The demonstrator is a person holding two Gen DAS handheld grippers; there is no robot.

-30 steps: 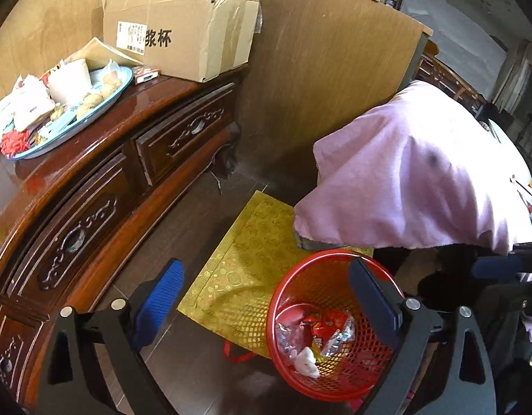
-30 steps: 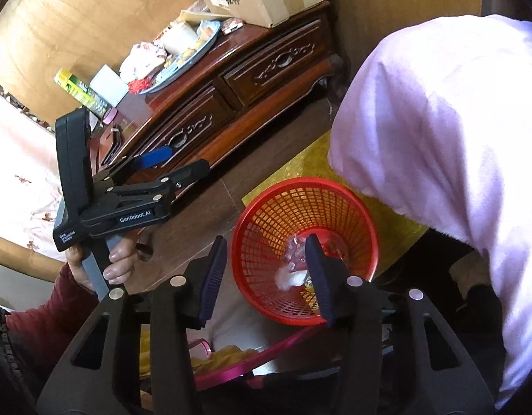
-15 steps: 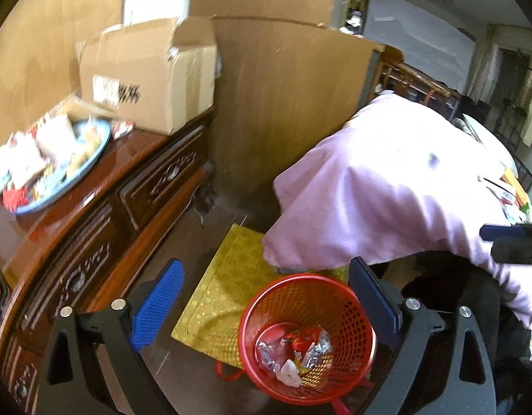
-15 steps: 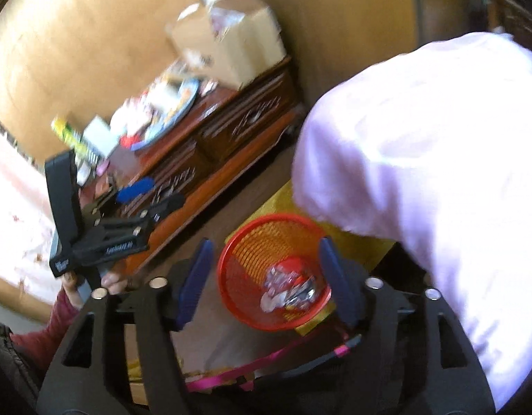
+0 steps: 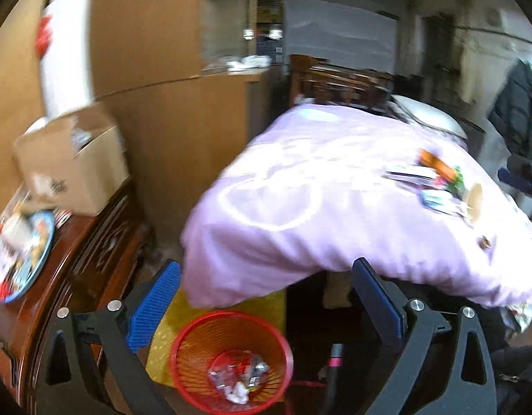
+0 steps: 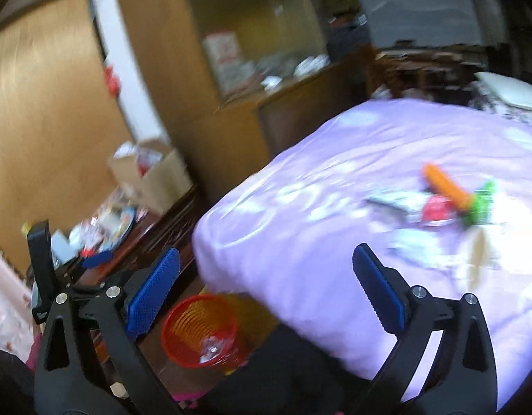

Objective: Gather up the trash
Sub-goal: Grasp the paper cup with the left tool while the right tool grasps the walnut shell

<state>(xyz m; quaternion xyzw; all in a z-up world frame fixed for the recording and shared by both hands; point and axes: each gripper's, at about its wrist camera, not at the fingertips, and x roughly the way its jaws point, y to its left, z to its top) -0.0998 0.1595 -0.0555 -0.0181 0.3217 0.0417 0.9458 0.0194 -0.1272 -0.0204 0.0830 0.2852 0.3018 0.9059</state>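
Two sets of fingers, both mine, both spread wide and holding nothing. My left fingers (image 5: 266,307) frame the red mesh wastebasket (image 5: 231,359) at 6 o'clock in the left wrist view; it stands on the floor on a yellow patterned mat (image 5: 169,332), just beside the hanging edge of the lilac bedspread (image 5: 300,207). Crumpled wrappers (image 5: 240,375), silver, red and white, lie in the basket bottom.

My right fingers (image 6: 266,287) are parted above the bed edge. Trash still on the bedspread, at 2 o'clock in the right wrist view: an orange stick-shaped packet (image 6: 446,185), a green wrapper (image 6: 480,204) touching its end, a red wrapper (image 6: 437,209) just below, a pale paper cup (image 6: 478,252) lying on its side, and flat light papers too blurred to name.

Wastebasket (image 6: 202,332) in the same view: at 7 o'clock, near the bed corner. Carved dark wood desk (image 5: 75,259) at 9 o'clock carries a blue-rimmed plate (image 5: 37,266) of snacks and an open cardboard box (image 5: 75,166).
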